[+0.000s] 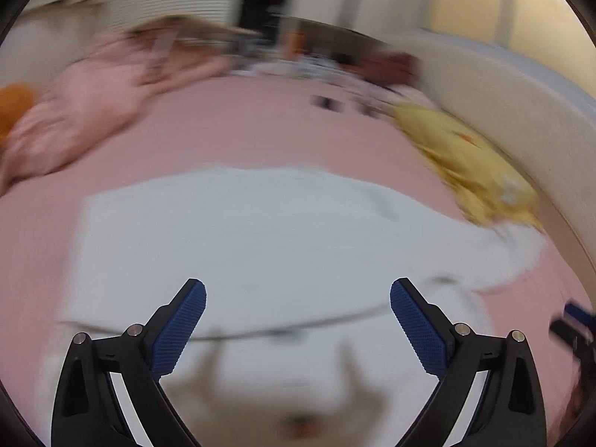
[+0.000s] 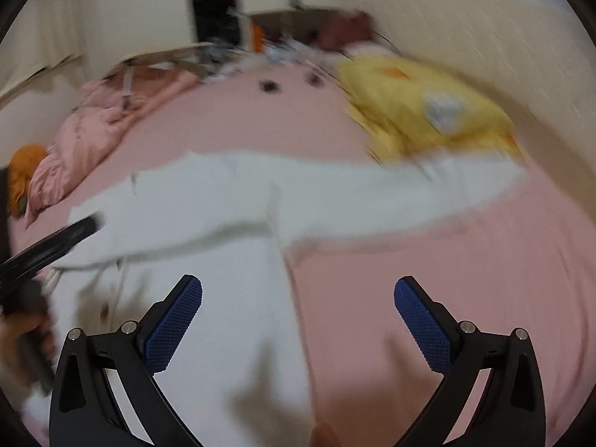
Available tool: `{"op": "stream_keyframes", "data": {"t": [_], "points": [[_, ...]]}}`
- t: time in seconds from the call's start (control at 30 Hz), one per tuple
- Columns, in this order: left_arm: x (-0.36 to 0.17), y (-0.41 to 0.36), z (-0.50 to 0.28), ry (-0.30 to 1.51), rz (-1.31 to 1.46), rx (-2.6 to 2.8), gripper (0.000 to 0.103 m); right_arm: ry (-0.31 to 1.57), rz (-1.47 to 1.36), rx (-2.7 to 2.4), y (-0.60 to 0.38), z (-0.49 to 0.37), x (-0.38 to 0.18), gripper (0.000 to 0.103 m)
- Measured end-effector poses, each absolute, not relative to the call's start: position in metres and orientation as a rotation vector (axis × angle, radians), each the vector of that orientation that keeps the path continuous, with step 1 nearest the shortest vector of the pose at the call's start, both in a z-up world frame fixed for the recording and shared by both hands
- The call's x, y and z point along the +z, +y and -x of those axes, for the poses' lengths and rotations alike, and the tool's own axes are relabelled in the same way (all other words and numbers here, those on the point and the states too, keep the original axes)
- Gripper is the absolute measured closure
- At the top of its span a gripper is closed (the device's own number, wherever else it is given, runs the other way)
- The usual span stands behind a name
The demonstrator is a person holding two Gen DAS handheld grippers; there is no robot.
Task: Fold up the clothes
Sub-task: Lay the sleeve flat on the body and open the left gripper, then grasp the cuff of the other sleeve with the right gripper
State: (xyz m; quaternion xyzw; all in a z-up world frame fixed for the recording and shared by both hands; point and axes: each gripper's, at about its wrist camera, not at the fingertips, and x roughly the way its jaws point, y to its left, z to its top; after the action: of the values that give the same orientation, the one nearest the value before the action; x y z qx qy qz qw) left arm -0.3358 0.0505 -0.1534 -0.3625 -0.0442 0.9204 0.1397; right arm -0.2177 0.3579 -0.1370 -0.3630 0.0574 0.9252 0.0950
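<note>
A white long-sleeved garment lies spread on the pink bed sheet, one sleeve reaching right toward a yellow cloth. My left gripper hovers over its near part, jaws wide apart and nothing between the blue pads. In the right wrist view the same white garment stretches across the sheet, its sleeve running right. My right gripper stands open above the garment's right edge and the bare sheet, holding nothing. The left gripper's black body shows blurred at the left edge. Both views are motion-blurred.
A crumpled yellow cloth lies at the right, by the cream wall. A bunched pink quilt and an orange item sit at the left. Small dark items and clutter lie at the bed's far end.
</note>
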Motion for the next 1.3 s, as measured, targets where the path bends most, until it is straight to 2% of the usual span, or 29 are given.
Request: {"op": "stream_keyframes", "data": {"t": [0.1, 0.17, 0.23, 0.3, 0.37, 0.5, 0.57, 0.6, 0.63, 0.67, 0.7, 0.77, 0.8, 0.83, 0.9, 0.97, 1.07, 1.2, 1.3], "points": [[-0.157, -0.004, 0.363, -0.206, 1.090, 2.726, 0.003, 0.044, 1.078, 2.798, 0.333, 0.287, -0.150, 0.000], [-0.169, -0.021, 0.381, -0.361, 1.138, 2.679, 0.003, -0.058, 1.179, 2.783, 0.308, 0.342, -0.175, 0.000], [-0.185, -0.027, 0.387, -0.475, 1.146, 2.597, 0.003, -0.084, 1.263, 2.794, 0.291, 0.373, -0.194, 0.000], [-0.207, -0.030, 0.395, -0.478, 1.215, 2.574, 0.003, -0.175, 1.330, 2.760, 0.277, 0.392, -0.215, 0.000], [-0.233, -0.031, 0.405, -0.400, 1.329, 2.537, 0.003, -0.214, 1.378, 2.661, 0.284, 0.395, -0.234, 0.000], [-0.240, -0.030, 0.398, -0.285, 1.264, 2.563, 0.006, 0.071, 1.315, 2.620, 0.345, 0.376, -0.233, 0.000], [-0.236, -0.028, 0.395, -0.273, 1.289, 2.590, 0.008, 0.326, 1.280, 2.549, 0.376, 0.364, -0.230, 0.000], [-0.231, -0.025, 0.389, -0.260, 1.287, 2.624, 0.008, 0.376, 1.285, 2.546, 0.377, 0.362, -0.229, 0.000], [-0.224, -0.023, 0.382, -0.249, 1.258, 2.664, 0.008, 0.342, 1.290, 2.555, 0.368, 0.359, -0.227, 0.000], [-0.218, -0.020, 0.375, -0.226, 1.211, 2.700, 0.007, 0.216, 1.271, 2.604, 0.349, 0.357, -0.223, 0.000], [-0.215, -0.017, 0.369, -0.182, 1.173, 2.728, 0.000, 0.122, 1.256, 2.640, 0.336, 0.356, -0.223, 0.000], [-0.222, -0.011, 0.376, -0.062, 1.230, 2.738, 0.000, -0.118, 1.306, 2.612, 0.313, 0.365, -0.238, 0.000], [-0.231, -0.009, 0.384, -0.005, 1.319, 2.716, 0.000, -0.049, 1.350, 2.586, 0.318, 0.369, -0.245, 0.000], [-0.235, -0.007, 0.388, 0.035, 1.376, 2.701, 0.001, 0.119, 1.373, 2.575, 0.332, 0.368, -0.243, 0.000], [-0.224, -0.006, 0.380, 0.082, 1.341, 2.735, 0.002, 0.312, 1.336, 2.558, 0.358, 0.362, -0.225, 0.000], [-0.203, -0.005, 0.366, 0.072, 1.276, 2.763, 0.002, 0.476, 1.144, 2.680, 0.391, 0.333, -0.190, 0.000], [-0.179, 0.001, 0.341, -0.014, 1.261, 2.732, 0.002, 0.699, 0.974, 2.672, 0.469, 0.286, -0.167, 0.000], [-0.187, 0.016, 0.309, -0.139, 1.341, 2.688, 0.000, 1.080, 0.910, 2.425, 0.604, 0.236, -0.183, 0.000], [-0.209, 0.035, 0.288, -0.137, 1.383, 2.689, 0.000, 1.384, 0.767, 2.215, 0.691, 0.198, -0.204, 0.000]]}}
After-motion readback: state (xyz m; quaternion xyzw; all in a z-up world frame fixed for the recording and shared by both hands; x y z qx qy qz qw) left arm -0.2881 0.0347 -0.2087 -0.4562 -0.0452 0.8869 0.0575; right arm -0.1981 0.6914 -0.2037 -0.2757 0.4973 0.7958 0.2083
